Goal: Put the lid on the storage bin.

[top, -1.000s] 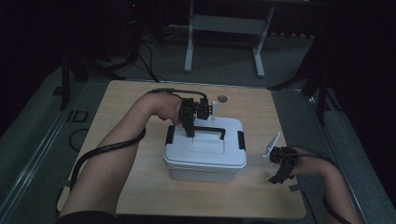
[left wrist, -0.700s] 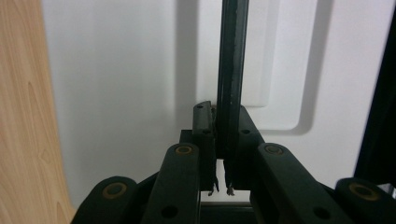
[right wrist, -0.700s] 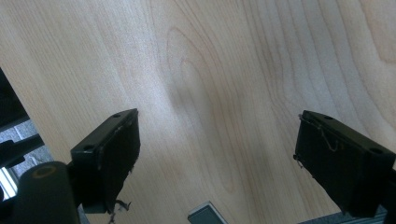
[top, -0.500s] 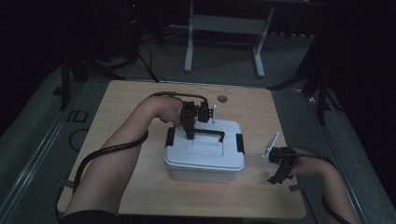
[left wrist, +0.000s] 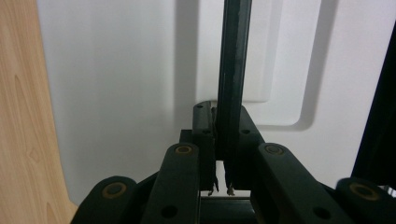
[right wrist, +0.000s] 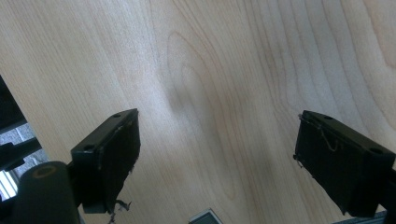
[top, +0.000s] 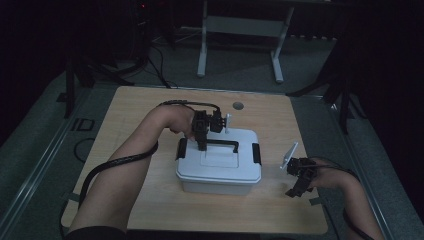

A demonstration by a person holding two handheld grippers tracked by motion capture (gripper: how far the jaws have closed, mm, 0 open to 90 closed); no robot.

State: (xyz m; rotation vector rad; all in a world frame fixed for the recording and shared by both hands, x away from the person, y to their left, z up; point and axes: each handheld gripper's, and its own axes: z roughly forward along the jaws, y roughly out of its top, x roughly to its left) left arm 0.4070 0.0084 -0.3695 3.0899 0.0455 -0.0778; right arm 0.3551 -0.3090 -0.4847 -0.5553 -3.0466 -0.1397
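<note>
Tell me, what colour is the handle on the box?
Black, best seen in the left gripper view: the handle crosses the white box.

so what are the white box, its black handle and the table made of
White box: looks like moulded plastic, smooth and matt, with rounded edges and a pressed-in lid panel.
Black handle: probably hard plastic, slightly glossy, with fine scuffs.
Table: light wood or wood-look laminate, with clear grain rings; which one I cannot tell.

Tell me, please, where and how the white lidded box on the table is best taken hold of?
Probably by the black handle on the lid of the white box, from above. It is a thin raised bar with a gap beneath, so jaws fit either side; the left gripper is shut on its left end that way. The box walls look too wide.
</note>
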